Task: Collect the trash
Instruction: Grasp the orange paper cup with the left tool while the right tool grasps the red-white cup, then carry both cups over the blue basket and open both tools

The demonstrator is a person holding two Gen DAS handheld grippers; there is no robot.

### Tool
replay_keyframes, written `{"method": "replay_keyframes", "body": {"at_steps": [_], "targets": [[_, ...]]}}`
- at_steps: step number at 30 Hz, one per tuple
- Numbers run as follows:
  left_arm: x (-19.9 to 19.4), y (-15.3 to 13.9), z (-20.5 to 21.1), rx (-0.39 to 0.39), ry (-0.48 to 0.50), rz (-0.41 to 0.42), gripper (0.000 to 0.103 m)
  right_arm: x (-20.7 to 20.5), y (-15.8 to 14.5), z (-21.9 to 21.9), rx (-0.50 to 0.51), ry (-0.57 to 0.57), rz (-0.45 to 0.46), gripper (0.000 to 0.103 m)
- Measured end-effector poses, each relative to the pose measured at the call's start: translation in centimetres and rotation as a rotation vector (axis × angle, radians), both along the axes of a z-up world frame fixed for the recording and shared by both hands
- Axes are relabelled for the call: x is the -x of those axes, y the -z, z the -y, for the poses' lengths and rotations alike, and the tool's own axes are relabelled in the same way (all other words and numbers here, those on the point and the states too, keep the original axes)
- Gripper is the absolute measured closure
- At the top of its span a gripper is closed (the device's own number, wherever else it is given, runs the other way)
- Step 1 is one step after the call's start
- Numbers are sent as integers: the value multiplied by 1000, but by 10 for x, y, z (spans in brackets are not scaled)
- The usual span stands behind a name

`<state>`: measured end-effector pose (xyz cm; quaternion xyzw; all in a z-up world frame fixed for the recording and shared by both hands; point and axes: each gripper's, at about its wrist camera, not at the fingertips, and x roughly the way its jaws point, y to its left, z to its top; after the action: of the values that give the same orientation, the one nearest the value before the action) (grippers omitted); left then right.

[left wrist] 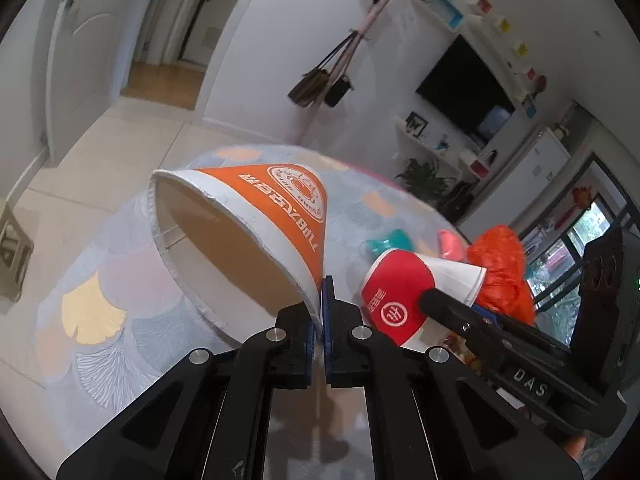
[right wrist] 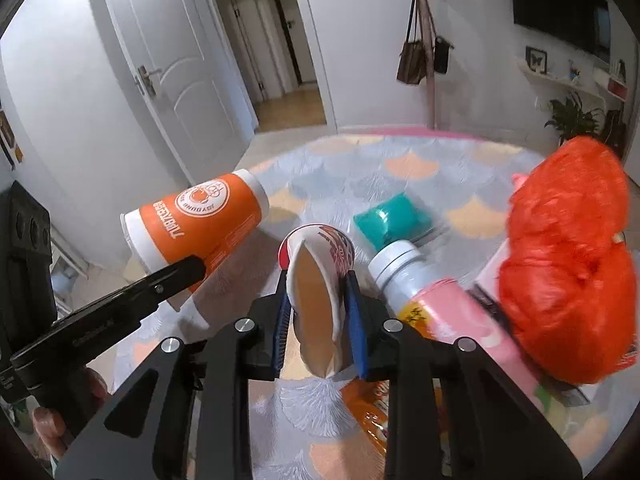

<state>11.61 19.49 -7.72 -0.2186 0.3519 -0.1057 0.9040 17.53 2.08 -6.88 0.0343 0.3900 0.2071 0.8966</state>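
Left tongs [left wrist: 321, 320] clamp the orange-and-white paper cup [left wrist: 240, 232] by its rim; right tongs [right wrist: 320, 312] squeeze the red-and-white paper cup [right wrist: 320, 280]. Both cups hang above the patterned worktop [right wrist: 400, 168]. Bottle, orange bag remain; no bin visible.

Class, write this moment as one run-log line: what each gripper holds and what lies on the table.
left gripper: shut on orange cup | right gripper: shut on red cup | table: orange bag, pink bottle, teal packet
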Motion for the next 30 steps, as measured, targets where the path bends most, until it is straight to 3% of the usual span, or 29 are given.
{"method": "replay_keyframes", "body": {"at_steps": [7, 16, 23, 30], "targets": [[26, -43, 24, -21, 51, 124, 102, 36, -48, 44, -51, 55, 130, 81], [48, -96, 110, -51, 201, 249, 102, 79, -92, 142, -56, 233, 256, 81], [44, -107, 212, -78, 374, 259, 102, 109, -98, 238, -40, 420, 294, 81], [23, -98, 321, -101, 560, 209, 102, 126, -76, 343, -19, 648, 261, 81]]}}
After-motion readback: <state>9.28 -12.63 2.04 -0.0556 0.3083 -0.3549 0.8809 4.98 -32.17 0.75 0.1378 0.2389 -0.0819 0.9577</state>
